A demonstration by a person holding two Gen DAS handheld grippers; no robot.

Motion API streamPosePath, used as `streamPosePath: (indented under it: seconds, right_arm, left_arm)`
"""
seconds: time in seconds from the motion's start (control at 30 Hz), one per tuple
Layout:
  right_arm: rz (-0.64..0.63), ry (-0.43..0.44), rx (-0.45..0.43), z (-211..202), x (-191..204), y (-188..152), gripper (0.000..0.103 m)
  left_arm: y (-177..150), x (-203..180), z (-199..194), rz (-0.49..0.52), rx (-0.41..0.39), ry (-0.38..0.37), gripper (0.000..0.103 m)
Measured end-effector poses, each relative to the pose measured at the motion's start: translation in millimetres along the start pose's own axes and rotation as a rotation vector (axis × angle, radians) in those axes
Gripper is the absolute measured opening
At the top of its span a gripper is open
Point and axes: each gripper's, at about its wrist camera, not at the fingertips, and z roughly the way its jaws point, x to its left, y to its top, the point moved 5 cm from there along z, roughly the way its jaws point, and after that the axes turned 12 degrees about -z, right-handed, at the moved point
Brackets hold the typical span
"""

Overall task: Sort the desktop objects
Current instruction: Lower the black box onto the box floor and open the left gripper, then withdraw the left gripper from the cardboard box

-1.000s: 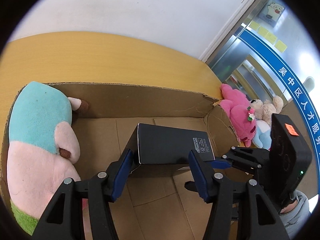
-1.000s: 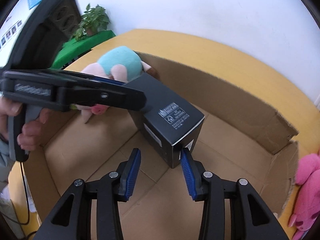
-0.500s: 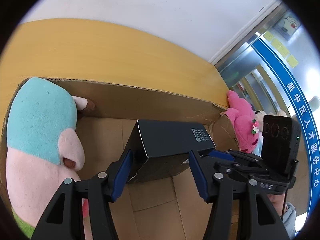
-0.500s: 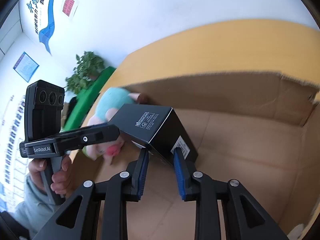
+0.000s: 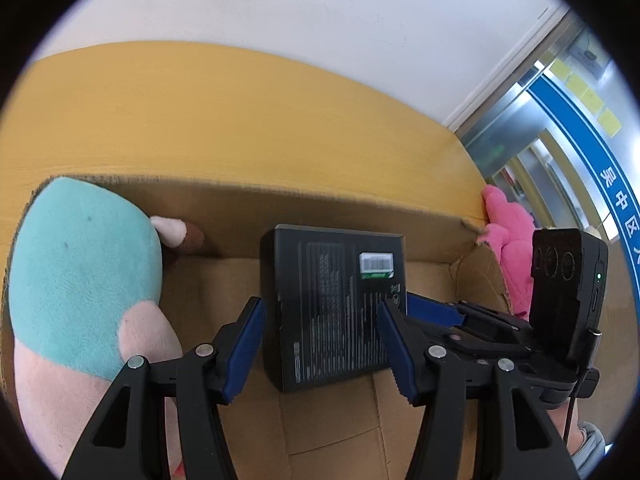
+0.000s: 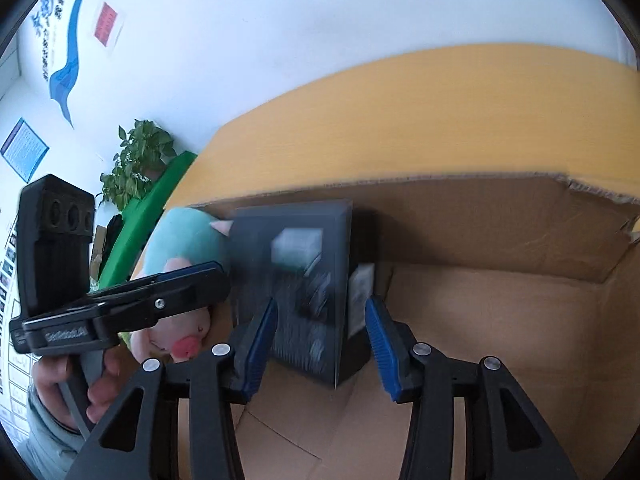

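Left wrist: cardboard box [image 5: 352, 208] holds plush toy [image 5: 80, 264]; left fingers [image 5: 248, 332] grip black carton [image 5: 332, 304]; right fingers [image 6: 256, 340] opening.

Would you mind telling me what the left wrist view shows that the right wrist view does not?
Only the left wrist view shows the pink plush toy beyond the cardboard box's torn corner, the glass door with its blue band, and the right gripper. Only the right wrist view shows the potted plant, the wall posters and the hand holding the left gripper. Both show the black box, the teal and pink plush toy, the cardboard box and the yellow table.
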Motion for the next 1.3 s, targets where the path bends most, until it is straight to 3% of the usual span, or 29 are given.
streamPosePath:
  seconds: [0.1, 0.23, 0.37, 0.4, 0.47, 0.5, 0.53, 0.57, 0.6, 0.7, 0.9, 1.3]
  right_arm:
    - [0.002, 0.005, 0.041, 13, 5, -5, 0.045]
    - [0.007, 0.014, 0.05, 11, 11, -10, 0.045]
    - [-0.025, -0.049, 0.036, -1, 19, -8, 0.045]
    - [-0.041, -0.083, 0.036, -7, 21, -8, 0.049]
    - [-0.091, -0.174, 0.023, -27, 29, -8, 0.065]
    - [-0.113, -0.222, 0.005, -38, 35, -7, 0.079]
    - [-0.133, -0.276, -0.026, -53, 41, -8, 0.092]
    - [-0.149, -0.323, -0.071, -72, 49, -9, 0.097]
    - [-0.16, -0.352, -0.118, -84, 60, -10, 0.103]
    - [-0.207, -0.411, -0.224, -126, 96, -23, 0.103]
    - [-0.278, -0.471, -0.278, -162, 163, -62, 0.103]
    - [-0.363, -0.517, -0.314, -216, 235, -132, 0.103]
  left_arm:
    - [-6, -1, 11, 0.006, 0.048, 0.009, 0.056]
    - [-9, -6, 7, 0.026, 0.041, 0.014, 0.056]
    - [-11, -23, -29, 0.123, -0.073, 0.024, 0.056]
    - [-14, -28, -42, 0.161, -0.111, 0.035, 0.056]
    - [-22, -42, -76, 0.255, -0.227, 0.089, 0.058]
    - [-28, -48, -93, 0.296, -0.291, 0.117, 0.059]
    - [-37, -55, -115, 0.336, -0.374, 0.154, 0.063]
    - [-44, -59, -132, 0.352, -0.434, 0.184, 0.067]
    - [-51, -62, -148, 0.356, -0.488, 0.207, 0.079]
    - [-84, -68, -196, 0.342, -0.612, 0.211, 0.082]
    - [-144, -69, -250, 0.369, -0.707, 0.224, 0.082]
    - [-203, -73, -282, 0.338, -0.71, 0.213, 0.082]
